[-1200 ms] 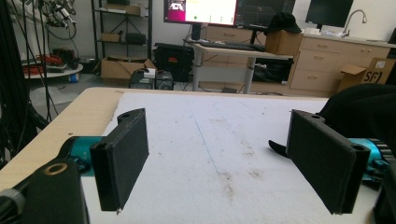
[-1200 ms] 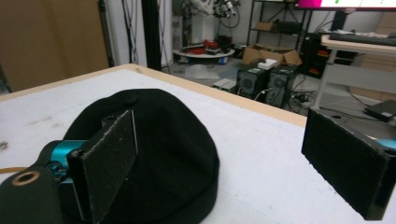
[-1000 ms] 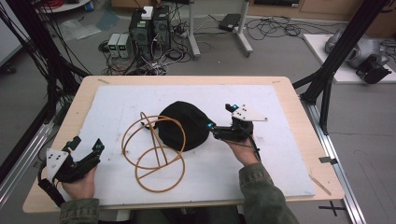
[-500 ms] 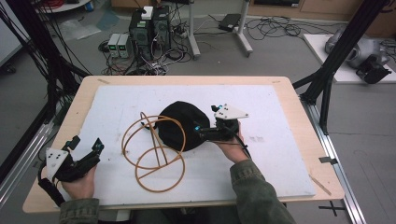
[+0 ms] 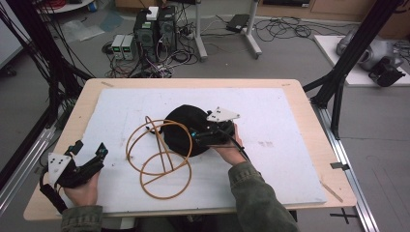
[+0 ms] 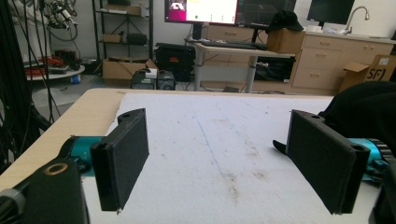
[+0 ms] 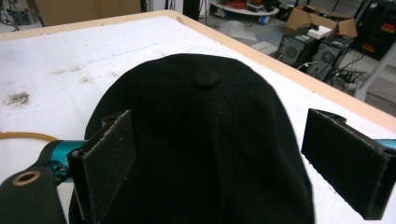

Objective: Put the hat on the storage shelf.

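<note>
While the spread right claw [image 7: 219, 172] straddles the black cap [image 7: 205, 140], its brim stays hidden.

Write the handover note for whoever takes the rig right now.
Right tongs: open, jaws either side of the black cap, not closed on it.
Left tongs: open, holding nothing, near the table's front left corner.
The cap lies mid-table on the white mat, beside the wire hoop stand.
Done: right tongs positioned over the cap.
Left: close on the cap, lift it, probably onto the stand.
</note>
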`<state>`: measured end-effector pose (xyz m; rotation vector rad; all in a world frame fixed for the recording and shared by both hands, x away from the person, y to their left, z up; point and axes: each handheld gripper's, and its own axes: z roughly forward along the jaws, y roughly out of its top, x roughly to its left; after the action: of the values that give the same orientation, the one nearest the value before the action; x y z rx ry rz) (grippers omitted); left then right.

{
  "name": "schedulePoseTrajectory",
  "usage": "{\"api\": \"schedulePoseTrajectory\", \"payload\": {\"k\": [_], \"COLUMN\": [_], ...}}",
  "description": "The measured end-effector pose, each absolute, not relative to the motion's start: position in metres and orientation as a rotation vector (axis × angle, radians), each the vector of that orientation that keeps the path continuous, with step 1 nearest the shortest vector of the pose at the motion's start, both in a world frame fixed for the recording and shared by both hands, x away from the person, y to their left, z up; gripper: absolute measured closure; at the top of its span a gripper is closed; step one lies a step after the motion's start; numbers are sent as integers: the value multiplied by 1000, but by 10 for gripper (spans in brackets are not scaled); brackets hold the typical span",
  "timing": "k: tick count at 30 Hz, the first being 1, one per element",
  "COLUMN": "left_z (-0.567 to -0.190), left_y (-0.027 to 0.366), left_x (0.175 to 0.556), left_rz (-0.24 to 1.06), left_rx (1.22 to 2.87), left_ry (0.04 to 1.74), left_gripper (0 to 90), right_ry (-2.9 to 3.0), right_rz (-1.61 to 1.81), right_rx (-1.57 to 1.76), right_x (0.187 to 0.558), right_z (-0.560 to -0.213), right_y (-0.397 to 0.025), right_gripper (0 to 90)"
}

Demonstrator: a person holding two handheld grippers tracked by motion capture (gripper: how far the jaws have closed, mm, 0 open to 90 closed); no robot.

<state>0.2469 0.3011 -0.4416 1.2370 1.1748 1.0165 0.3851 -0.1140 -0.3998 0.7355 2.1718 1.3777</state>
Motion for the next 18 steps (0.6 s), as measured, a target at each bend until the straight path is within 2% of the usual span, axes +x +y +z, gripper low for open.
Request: {"api": "schedulePoseTrajectory", "payload": {"k": [7, 8, 9, 10, 13, 18], "left_z": [-442, -442, -442, -442, -442, -442], "left_y": [300, 300, 300, 300, 300, 300], "left_x": [248, 248, 248, 248, 248, 248], "left_rz": [1011, 1011, 1010, 1010, 1012, 1009], "left_rx": [1250, 1250, 1249, 1250, 1249, 1254], "left_ry": [1170, 1170, 1169, 1166, 1164, 1164], "left_gripper": [215, 215, 217, 220, 222, 223], "right_ry": [2219, 2221, 2223, 2223, 2197, 2218], "right_rz": [1327, 1318, 1315, 1310, 1295, 1295], "right_rx": [711, 702, 702, 705, 727, 740], "right_x": [382, 382, 383, 383, 385, 389], "right_z": [-406, -407, -408, -408, -409, -410], "right_y": [-104, -103, -102, -102, -103, -105], "right_gripper": [99, 108, 168, 193, 196, 261]}}
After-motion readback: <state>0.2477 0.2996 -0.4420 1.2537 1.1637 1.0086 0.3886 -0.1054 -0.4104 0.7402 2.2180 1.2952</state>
